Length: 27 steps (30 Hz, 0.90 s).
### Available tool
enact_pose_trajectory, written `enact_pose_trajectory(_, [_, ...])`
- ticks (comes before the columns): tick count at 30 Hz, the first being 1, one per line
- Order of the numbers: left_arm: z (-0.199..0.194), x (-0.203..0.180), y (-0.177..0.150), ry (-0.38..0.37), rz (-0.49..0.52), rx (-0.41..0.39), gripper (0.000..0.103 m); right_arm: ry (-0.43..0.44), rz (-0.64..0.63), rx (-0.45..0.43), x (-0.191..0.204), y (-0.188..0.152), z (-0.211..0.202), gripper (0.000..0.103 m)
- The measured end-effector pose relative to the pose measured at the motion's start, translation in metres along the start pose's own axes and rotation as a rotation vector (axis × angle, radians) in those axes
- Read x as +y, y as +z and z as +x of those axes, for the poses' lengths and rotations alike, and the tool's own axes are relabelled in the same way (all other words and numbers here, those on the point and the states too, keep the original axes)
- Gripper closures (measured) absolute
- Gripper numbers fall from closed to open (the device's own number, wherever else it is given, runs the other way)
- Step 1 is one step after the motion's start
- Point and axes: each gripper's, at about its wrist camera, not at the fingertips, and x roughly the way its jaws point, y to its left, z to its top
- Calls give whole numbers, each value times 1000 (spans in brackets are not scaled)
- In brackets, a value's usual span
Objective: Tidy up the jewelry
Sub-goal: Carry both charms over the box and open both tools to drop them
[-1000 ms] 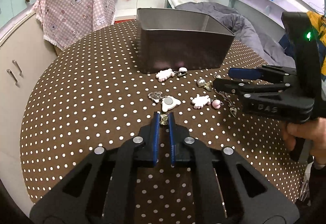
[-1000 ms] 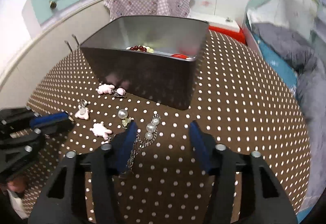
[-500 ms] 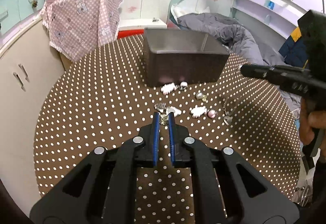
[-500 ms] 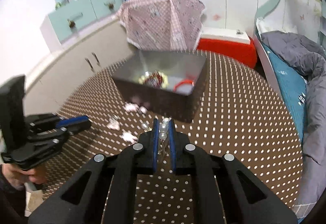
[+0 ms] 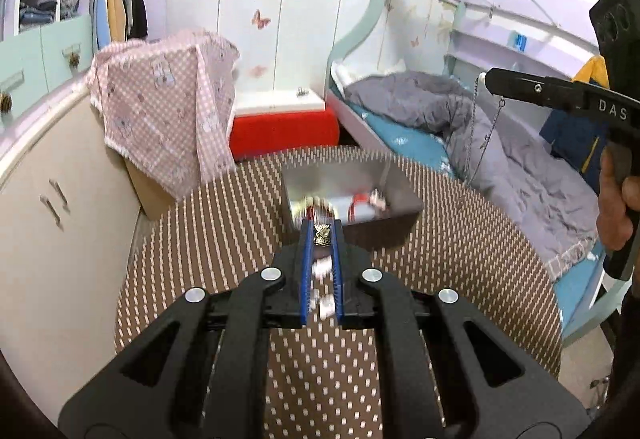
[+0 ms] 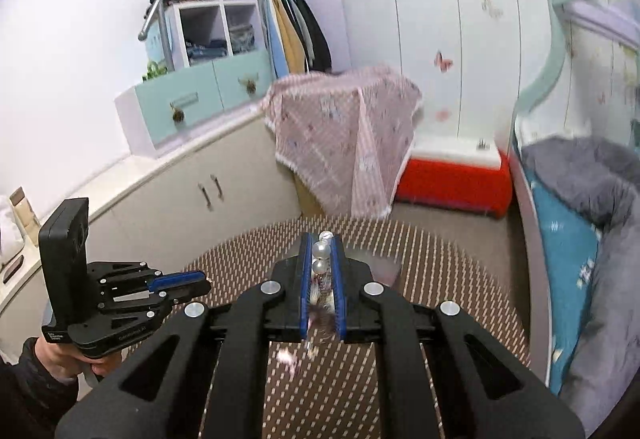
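High above the dotted table (image 5: 224, 215), my left gripper (image 5: 322, 231) is shut on a small gold and silver charm (image 5: 322, 234); a white pendant (image 5: 322, 267) dangles blurred below it. The grey metal box (image 5: 404, 199) with jewelry inside lies ahead of its tips. My right gripper (image 6: 321, 249) is shut on a pearl chain (image 6: 321, 250), two pearls showing between the blue pads. That chain (image 5: 474, 123) hangs from the right gripper's tip (image 5: 494, 81) in the left wrist view. The left gripper (image 6: 200, 281) shows at lower left in the right wrist view.
A pink checked cloth (image 5: 168, 103) covers something behind the table. Cream cabinets (image 5: 56, 191) run along the left, a red and white box (image 5: 284, 127) stands at the back, and a bed with grey bedding (image 5: 500, 151) lies to the right. A hand (image 5: 618, 207) grips the right handle.
Both grippers rose well above the table. The right one closed on the pearl chain and lifted it off the table; the left kept its charm pinched. Box and table now look smaller and lower.
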Motion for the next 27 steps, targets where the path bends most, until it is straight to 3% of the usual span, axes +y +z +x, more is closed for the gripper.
enact_pose_trajectory(8, [17, 7, 62, -21, -27, -56, 94, 12, -18, -24, -4, 32, 19, 95])
enact_pose_trajectory(18, [74, 3, 85, -58, -45, 45, 93, 2, 61, 86, -32, 21, 70, 94])
enact_pose_trajectory(19, [79, 3, 84, -50, -46, 62, 88, -10, 79, 101, -36, 17, 76, 93])
enact_pose_trajectory(20, [83, 4, 83, -39, -48, 72, 52, -21, 95, 110, -40, 15, 79, 89])
enact_pose_trajectory(21, [84, 7, 81, -7, -59, 70, 25, -33, 113, 118, -43, 11, 81, 72])
enact_pose_trajectory(22, [79, 10, 79, 16, -73, 24, 6, -45, 128, 120, -46, 8, 82, 47])
enact_pose_trajectory(24, [74, 15, 76, 11, -89, -2, 6, -82, 163, 98, -53, 0, 78, 16])
enact_pose_trajectory(27, [70, 23, 73, 57, -112, -4, 6, -110, 205, 81, -60, -6, 71, 8])
